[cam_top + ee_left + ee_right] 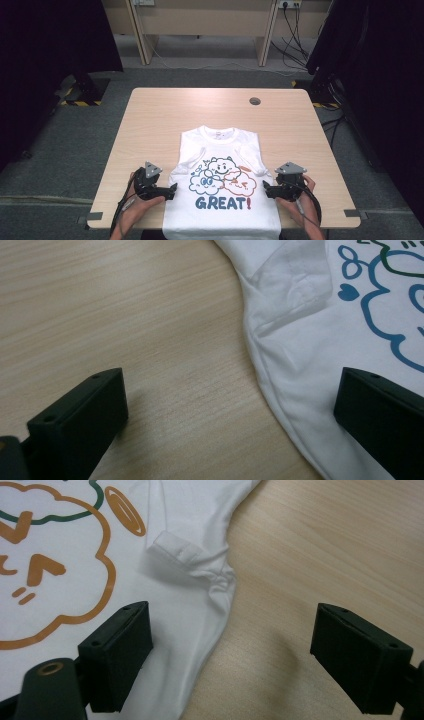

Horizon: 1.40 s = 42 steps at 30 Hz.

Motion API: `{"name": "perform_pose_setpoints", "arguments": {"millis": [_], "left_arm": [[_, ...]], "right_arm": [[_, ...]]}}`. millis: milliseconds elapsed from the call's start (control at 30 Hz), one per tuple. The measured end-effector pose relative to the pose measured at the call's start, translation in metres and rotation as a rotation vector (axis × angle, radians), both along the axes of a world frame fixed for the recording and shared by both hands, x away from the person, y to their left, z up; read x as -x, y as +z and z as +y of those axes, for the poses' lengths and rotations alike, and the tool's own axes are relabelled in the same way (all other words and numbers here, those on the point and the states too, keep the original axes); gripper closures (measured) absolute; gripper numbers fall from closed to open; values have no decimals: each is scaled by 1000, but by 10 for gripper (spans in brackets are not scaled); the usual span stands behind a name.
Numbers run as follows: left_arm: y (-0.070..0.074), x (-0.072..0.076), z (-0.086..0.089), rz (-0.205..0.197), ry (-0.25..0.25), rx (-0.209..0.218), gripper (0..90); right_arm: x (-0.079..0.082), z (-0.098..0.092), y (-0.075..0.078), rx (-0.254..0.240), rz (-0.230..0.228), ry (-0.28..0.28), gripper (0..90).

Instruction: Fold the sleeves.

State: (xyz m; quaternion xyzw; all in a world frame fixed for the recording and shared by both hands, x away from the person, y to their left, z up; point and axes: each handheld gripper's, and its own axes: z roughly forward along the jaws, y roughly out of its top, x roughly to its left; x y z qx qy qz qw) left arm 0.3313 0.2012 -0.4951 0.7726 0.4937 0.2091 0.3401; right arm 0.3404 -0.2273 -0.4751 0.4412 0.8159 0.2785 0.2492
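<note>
A white T-shirt lies flat on the wooden table, collar away from me, with a cloud print and the word GREAT! on it. Both sleeves are folded inward. My left gripper rests at the shirt's left side edge, its jaws open. In the left gripper view the shirt's edge runs between the jaws of the left gripper. My right gripper sits at the shirt's right edge, also open. In the right gripper view, one jaw of the right gripper hangs over the shirt and the other over bare wood.
A round cable hole sits near the table's far right. Metal brackets mark the front corners. Behind the table are grey carpet, pale desks and loose cables; dark curtains hang on both sides.
</note>
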Motion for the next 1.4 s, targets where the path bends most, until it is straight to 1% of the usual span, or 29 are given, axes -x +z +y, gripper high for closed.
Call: {"name": "perform_pose_setpoints", "arguments": {"millis": [33,67,100,133,167,200,233,267,300,333,367,400,433,467,500,533,567,633,800,833,867,900,933,967,1033,1133,1200,1300,1400], "left_arm": [[0,4,0,-2,-2,0,0],[0,4,0,-2,-2,0,0],[0,4,0,-2,-2,0,0],[0,10,-2,-3,-11,-1,0],[0,10,-2,-3,-11,-1,3],[0,10,-2,-3,-11,-1,3],[0,19,-3,-4,-23,-1,3],[0,19,-3,-4,-23,-1,7],[0,19,-3,-4,-23,-1,7],[0,26,-5,-5,-33,-2,7],[0,26,-5,-5,-33,-2,9],[-1,33,-5,-11,-38,3,9],[-1,33,-5,-11,-38,3,9],[-1,33,-5,-11,-38,3,9],[-1,36,-5,-13,-45,4,9],[-1,36,-5,-13,-45,4,9],[-2,38,-5,-14,-48,6,9],[-2,38,-5,-14,-48,6,9],[-2,38,-5,-13,-51,6,8],[1,39,-6,2,-69,5,8],[1,39,-6,2,-69,5,37],[1,39,-6,2,-69,5,37],[1,39,-6,2,-69,5,37],[4,41,-8,-12,-86,5,49],[8,42,-11,-33,-82,12,40],[11,41,-11,-51,-62,32,41],[12,41,-9,-61,-43,63,40],[12,41,-8,-82,-30,86,40],[10,40,-8,-78,-25,95,40]], "right_arm": [[0,0,0,0,0,0,179],[0,0,0,0,0,0,179],[6,0,0,-5,2,-4,179],[6,0,0,-5,2,-4,179],[6,0,0,-5,2,-4,179],[11,-1,0,-1,1,-2,179],[11,-1,0,-1,1,-2,179],[11,-1,0,-1,1,-2,179],[15,-2,-1,-3,-2,-6,179],[15,-2,-1,-3,-2,-6,179],[15,-2,-1,-3,-2,-6,179],[20,-3,-1,-5,0,-8,179],[20,-3,-1,-5,0,-8,179],[26,-4,-1,-15,1,-14,179],[26,-4,-1,-15,1,-14,179],[26,-4,-1,-15,1,-14,179],[31,-6,-2,-25,5,-15,179],[34,-8,-2,-37,9,-18,179],[34,-9,-3,-45,16,-22,177],[34,-9,-3,-45,16,-22,160],[34,-9,-3,-45,16,-22,160],[33,-13,-2,-102,12,-23,160],[33,-13,-2,-102,12,-23,111],[33,-14,-1,-122,10,-25,106],[32,-17,1,-153,-1,-37,75],[31,-22,4,-168,-24,-43,54],[31,-23,4,-181,-32,-45,52],[31,-23,3,-190,-47,-39,52],[31,-25,0,-197,-43,-38,52]]}}
